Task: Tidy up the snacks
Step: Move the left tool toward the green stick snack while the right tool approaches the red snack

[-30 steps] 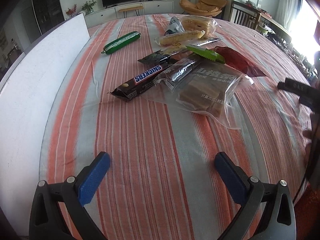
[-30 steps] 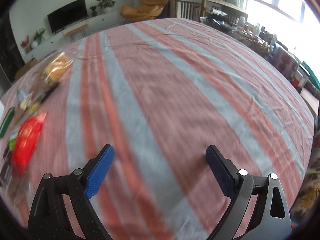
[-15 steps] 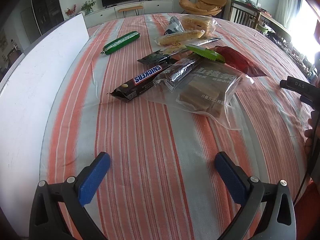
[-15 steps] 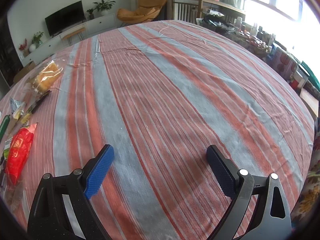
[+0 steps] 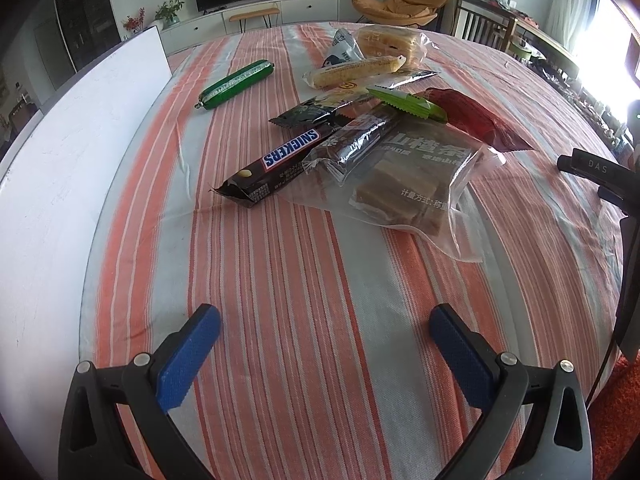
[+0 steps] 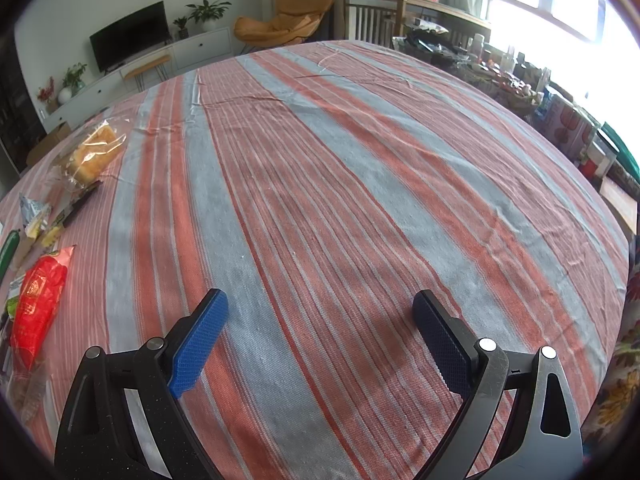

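Ahead of your left gripper [image 5: 324, 338], a heap of snacks lies on the striped tablecloth [image 5: 280, 280]. Nearest is a clear bag [image 5: 404, 184] holding brown slabs, with a dark wrapped bar [image 5: 362, 136] lying across it and a Snickers bar [image 5: 280, 164] touching its left edge. Behind them sit a green packet [image 5: 406, 102], a red packet [image 5: 476, 120], a corn stick [image 5: 354, 72] and bagged bread [image 5: 388, 42]. A green sausage [image 5: 236, 83] lies apart, near the white board [image 5: 60, 168]. Both your left gripper and your right gripper [image 6: 320, 334] gape wide, holding nothing, over bare cloth.
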`<state>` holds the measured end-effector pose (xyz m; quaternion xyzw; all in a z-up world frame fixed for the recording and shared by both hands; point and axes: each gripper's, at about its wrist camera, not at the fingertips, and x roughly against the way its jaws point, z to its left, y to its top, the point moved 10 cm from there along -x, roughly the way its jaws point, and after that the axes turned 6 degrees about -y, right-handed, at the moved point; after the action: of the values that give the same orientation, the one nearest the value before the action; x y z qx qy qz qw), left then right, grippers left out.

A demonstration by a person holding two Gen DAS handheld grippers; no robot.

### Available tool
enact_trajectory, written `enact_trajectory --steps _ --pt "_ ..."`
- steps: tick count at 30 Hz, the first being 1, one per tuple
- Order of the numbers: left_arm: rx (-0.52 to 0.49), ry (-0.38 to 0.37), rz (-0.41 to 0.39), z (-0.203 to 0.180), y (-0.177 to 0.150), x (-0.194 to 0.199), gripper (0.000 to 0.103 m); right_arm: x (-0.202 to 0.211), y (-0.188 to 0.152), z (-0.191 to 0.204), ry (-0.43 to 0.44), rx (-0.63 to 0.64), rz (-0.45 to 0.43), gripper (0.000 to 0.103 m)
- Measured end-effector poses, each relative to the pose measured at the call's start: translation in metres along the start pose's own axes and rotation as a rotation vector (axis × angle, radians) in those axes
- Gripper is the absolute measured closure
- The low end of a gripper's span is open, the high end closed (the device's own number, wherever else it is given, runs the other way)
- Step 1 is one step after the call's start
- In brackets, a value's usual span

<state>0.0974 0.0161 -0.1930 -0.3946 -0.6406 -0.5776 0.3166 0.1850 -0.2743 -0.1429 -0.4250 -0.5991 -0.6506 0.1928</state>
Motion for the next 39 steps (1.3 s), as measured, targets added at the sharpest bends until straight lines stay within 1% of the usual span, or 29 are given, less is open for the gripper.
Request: enact_trajectory --steps 9,17,39 --pt "0.047 0.024 0.008 0.0013 0.0022 -0.0019 0.000 0.0002 -0.0001 0.0003 0.000 0.001 -0.001 0.007" --pt "0.020 0.007 0.018 0.0019 0.0019 -0.0021 0.000 -0.0005 0.0000 -0.0002 -0.001 0.001 -0.001 0.007" --pt "0.025 0.012 0.002 0.0020 0.0040 -0.0032 0.000 -0.0002 -0.0001 0.0000 -0.001 0.001 -0.002 0.007"
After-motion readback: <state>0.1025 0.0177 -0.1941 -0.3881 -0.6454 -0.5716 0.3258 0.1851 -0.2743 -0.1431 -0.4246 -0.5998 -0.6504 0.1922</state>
